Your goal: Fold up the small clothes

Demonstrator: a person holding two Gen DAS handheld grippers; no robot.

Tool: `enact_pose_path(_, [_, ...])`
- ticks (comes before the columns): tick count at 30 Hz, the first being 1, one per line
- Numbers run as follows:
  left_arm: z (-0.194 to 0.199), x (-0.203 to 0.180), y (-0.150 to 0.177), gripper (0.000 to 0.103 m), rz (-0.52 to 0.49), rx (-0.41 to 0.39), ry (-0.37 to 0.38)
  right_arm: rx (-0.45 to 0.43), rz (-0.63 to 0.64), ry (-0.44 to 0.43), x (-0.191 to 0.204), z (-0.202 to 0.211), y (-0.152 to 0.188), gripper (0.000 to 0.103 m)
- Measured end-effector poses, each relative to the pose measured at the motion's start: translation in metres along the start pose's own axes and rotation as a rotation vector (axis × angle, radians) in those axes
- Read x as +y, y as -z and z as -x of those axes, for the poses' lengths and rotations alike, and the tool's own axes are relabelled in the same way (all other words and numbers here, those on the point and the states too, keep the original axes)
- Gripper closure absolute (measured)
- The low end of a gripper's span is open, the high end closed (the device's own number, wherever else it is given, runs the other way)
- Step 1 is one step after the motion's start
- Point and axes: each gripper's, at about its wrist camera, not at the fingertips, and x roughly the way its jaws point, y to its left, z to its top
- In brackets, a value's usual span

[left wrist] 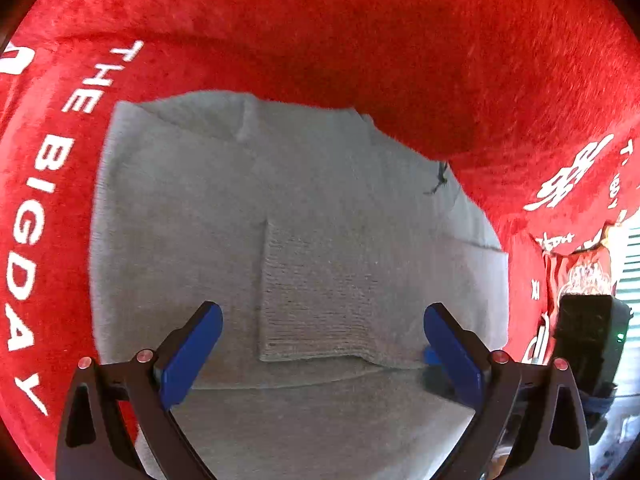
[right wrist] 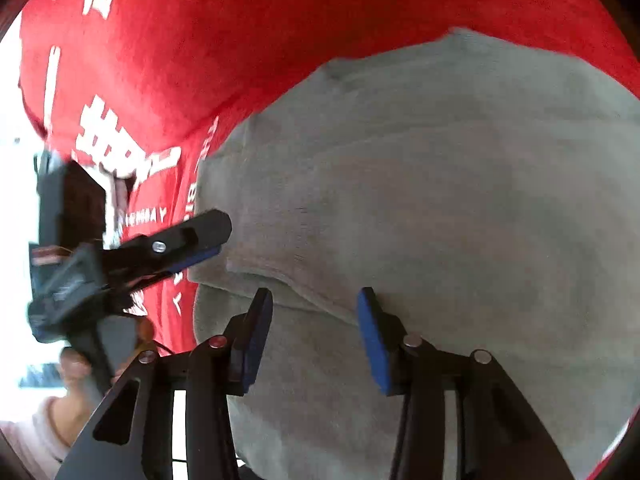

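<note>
**Grey knit garment folded on red cloth; both grippers spread and holding nothing**

We find a grey knitted sweater lying on a red plush cloth printed with white lettering, of which we can read "THE BIG DAY" along one side. The sweater is partly folded: in the left wrist view a ribbed cuff of a sleeve lies across the body panel, and a folded edge runs crosswise just beneath it. A small dark thread or tag shows near the garment's far right edge; we cannot tell which.

The left gripper points steeply down over the sweater with its blue-padded jaws spread wide. Nothing is between them; the cuff lies under the gap. Whether the tips touch the knit we cannot tell.

The right gripper hangs over the same garment, near a folded ridge of knit. Its jaws stand partly apart and grip no fabric.

In the right wrist view the left gripper appears from the side at the sweater's left edge, one dark finger with a blue pad reaching over the knit. A hand with a pale pink sleeve grips its handle at lower left.
</note>
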Motion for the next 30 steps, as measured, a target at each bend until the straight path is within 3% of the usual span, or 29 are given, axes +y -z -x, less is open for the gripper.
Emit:
enact_pose_path(3, [-0.009,-0.006,0.001,0.003,-0.015,0.023,-0.023,-0.044,-0.145,-0.012,-0.037,0.029,0.014,0.055])
enact_pose_path(5, [-0.010,-0.009,0.003,0.016,-0.029,0.029,-0.035,-0.086,-0.277,-0.021,-0.066,0.047,0.026,0.055])
enact_pose_path(6, [-0.011,-0.012,0.003,0.027,-0.039,0.032,-0.062,-0.107,-0.327,-0.031,-0.078,0.061,0.028,0.055])
enact_pose_path(7, [-0.011,-0.014,0.004,0.050,-0.052,0.027,-0.085,-0.147,-0.411,-0.051,-0.096,0.072,0.038,0.055])
enact_pose_path(9, [-0.012,-0.017,0.004,0.080,-0.077,0.035,-0.096,-0.212,-0.530,-0.074,-0.115,0.082,0.051,0.055])
enact_pose_path(12, [-0.004,-0.017,0.004,0.087,-0.074,0.021,-0.044,-0.278,-0.665,-0.100,-0.141,0.087,0.060,0.055])
enact_pose_path(15, [0.013,-0.020,0.006,0.087,-0.095,-0.012,-0.023,-0.312,-0.724,-0.113,-0.161,0.089,0.059,0.059])
enact_pose_path(16, [0.017,-0.020,0.007,0.087,-0.097,-0.018,-0.021,-0.324,-0.718,-0.111,-0.161,0.090,0.056,0.088])
enact_pose_path(17, [0.020,-0.020,0.009,0.087,-0.101,-0.025,-0.024,-0.331,-0.700,-0.092,-0.158,0.092,0.053,0.097])
enact_pose_path(23, [0.009,0.000,0.023,0.092,-0.071,0.011,-0.101,-0.326,-0.615,-0.019,-0.160,0.101,0.047,0.097])
enact_pose_path(26, [0.012,0.009,0.027,0.092,-0.066,0.016,-0.142,-0.245,-0.623,-0.018,-0.171,0.089,0.051,0.096])
enact_pose_path(30, [0.024,0.012,0.028,0.092,-0.092,0.010,-0.211,-0.192,-0.633,-0.027,-0.170,0.096,0.061,0.083])
